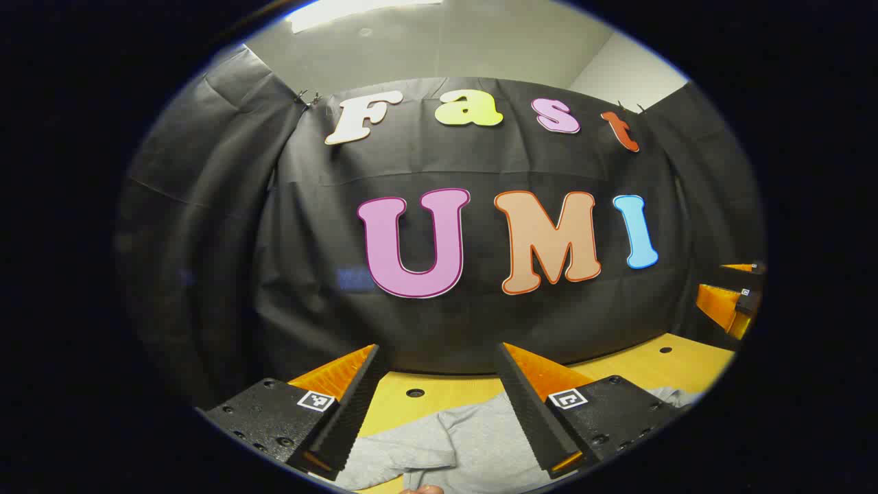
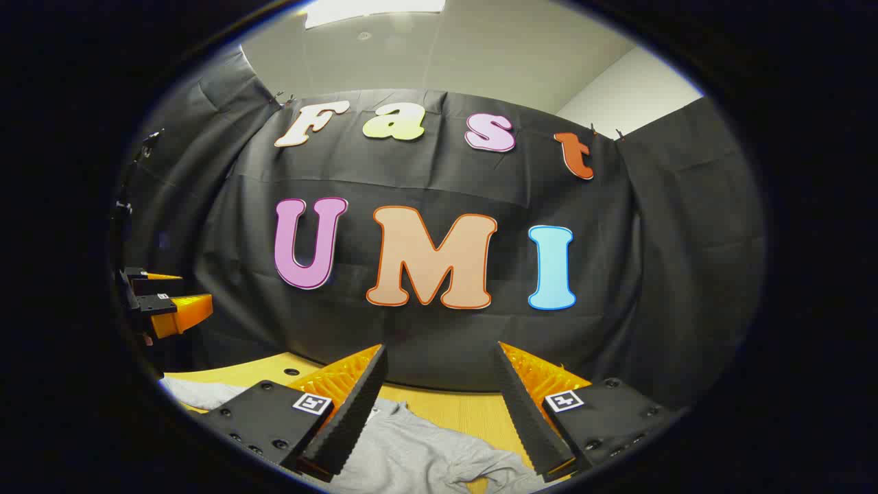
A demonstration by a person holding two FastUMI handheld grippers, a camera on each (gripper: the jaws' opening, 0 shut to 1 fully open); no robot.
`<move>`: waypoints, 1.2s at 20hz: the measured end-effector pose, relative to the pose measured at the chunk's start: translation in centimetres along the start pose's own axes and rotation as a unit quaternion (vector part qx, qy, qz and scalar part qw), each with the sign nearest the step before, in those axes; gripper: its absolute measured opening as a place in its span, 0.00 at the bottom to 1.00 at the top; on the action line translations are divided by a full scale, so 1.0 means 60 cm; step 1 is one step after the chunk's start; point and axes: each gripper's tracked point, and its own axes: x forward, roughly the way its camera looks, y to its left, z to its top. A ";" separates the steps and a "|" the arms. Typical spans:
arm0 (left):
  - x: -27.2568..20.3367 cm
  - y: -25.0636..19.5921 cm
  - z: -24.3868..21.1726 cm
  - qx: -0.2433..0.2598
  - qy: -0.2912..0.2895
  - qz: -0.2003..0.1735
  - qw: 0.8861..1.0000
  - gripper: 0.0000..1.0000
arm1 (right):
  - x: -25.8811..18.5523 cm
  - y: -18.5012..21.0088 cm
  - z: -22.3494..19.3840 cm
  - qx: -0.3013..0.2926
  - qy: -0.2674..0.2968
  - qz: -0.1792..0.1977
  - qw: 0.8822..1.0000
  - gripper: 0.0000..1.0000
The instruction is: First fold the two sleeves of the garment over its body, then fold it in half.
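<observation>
So I've got both tools up in the air above the desk (image 1: pixel 658 360), pointing pretty much level at the back wall, not down at the work. My left hand-held gripper (image 1: pixel 439 405) has its fingers spread wide with nothing between them, and the right hand-held gripper (image 2: pixel 439 405) is the same: wide open, holding nothing. Makes sense to me, since there's no point closing on air, and open fingers are ready to pinch fabric as soon as I drop down.

The grey garment (image 1: pixel 466 439) lies on the desk below and in front of me, toward the near edge. In the left gripper view it runs under and between my fingers, and a bit of it pokes out on the far side of the right-hand finger. In the right gripper view the cloth (image 2: pixel 425 453) looks rumpled, with a loose fold bunched near the bottom. I can't tell from here which part is a sleeve and which is the body, so I'd say no fold is clearly made yet.

Each tool also shows at the side of the other's view, about level with it and well apart, so I'm basically straddling the garment, one tool per side. My guess is the first job is tipping both down and finding the sleeve edges.
</observation>
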 end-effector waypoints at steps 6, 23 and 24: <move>0.000 0.001 -0.001 0.000 0.001 -0.005 1.000 0.96 | -0.003 0.001 0.003 -0.003 0.000 -0.002 1.000 0.97; 0.019 -0.021 -0.003 0.006 0.003 -0.018 1.000 0.94 | -0.009 -0.060 -0.015 -0.019 0.026 0.009 0.999 0.97; 0.019 -0.025 -0.003 0.004 0.003 -0.020 1.000 1.00 | -0.013 -0.071 -0.024 -0.028 0.034 0.011 0.999 0.97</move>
